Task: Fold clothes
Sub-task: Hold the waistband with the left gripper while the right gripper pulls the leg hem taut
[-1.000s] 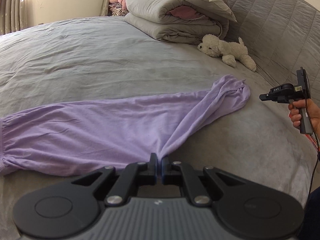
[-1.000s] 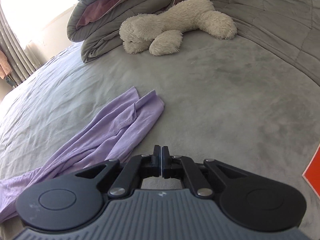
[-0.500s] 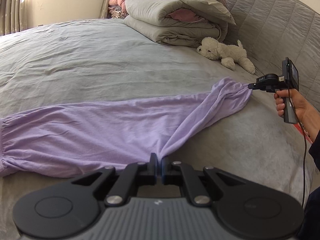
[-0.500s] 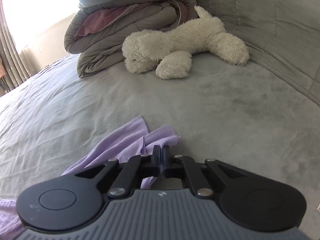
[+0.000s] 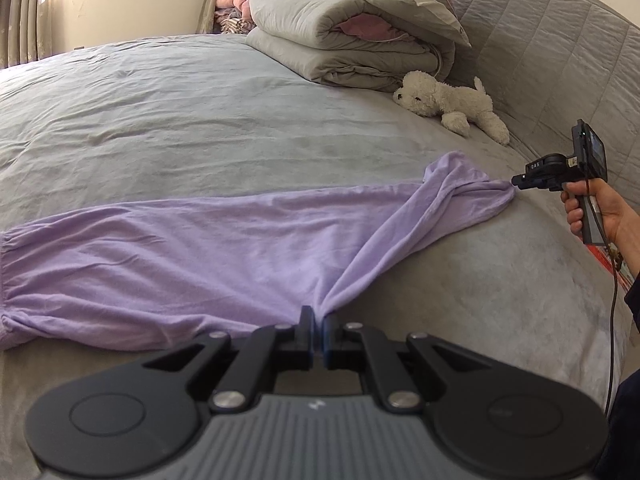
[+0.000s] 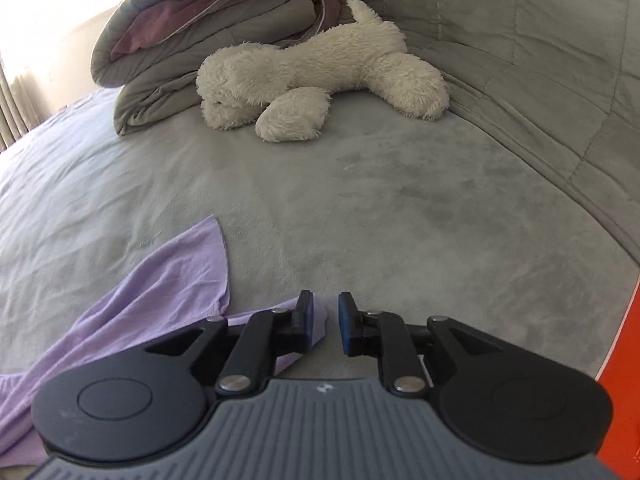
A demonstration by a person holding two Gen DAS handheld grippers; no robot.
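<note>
Purple garment (image 5: 208,252) lies spread on bed (image 5: 200,120). Left gripper (image 5: 316,328): jaws clamped on near edge, likely anchoring it. Right gripper (image 6: 325,320): jaws opening at far corner; cloth tip between them, seemingly not pinched. Corner looks stretched for flattening.

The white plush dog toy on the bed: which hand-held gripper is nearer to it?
Right. The right hand-held gripper faces the white plush dog toy; the left hand-held gripper is farther back.
</note>
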